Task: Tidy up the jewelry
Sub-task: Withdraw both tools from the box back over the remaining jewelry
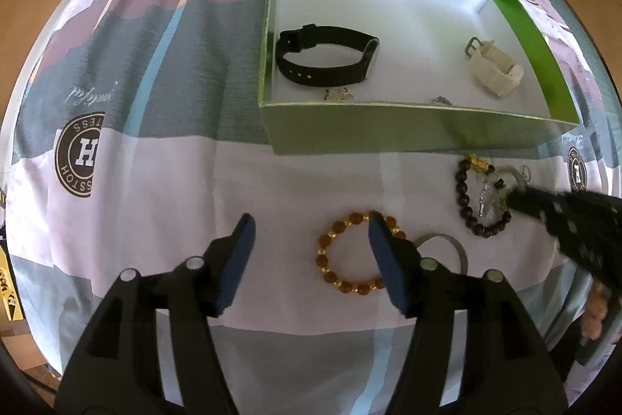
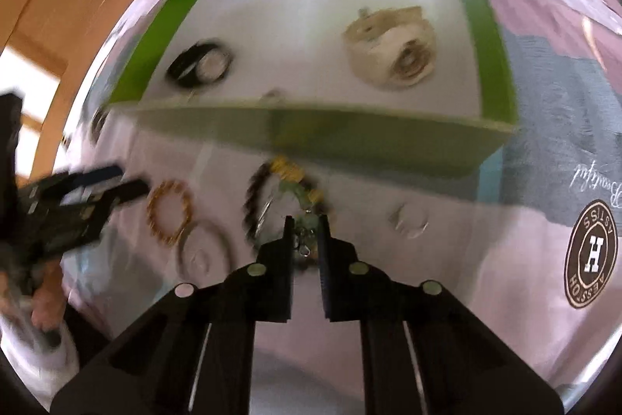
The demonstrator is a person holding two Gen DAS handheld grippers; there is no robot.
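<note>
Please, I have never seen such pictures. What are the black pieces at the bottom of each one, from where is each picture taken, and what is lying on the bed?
Each picture comes from a camera on a handheld gripper, looking along its two fingers. A person holds one in each hand. The left gripper is open above an orange bead bracelet. The right gripper has closed on a pale green pendant lying with a dark bead bracelet. On the bedsheet stands a green box holding a black watch and a white watch.
</note>
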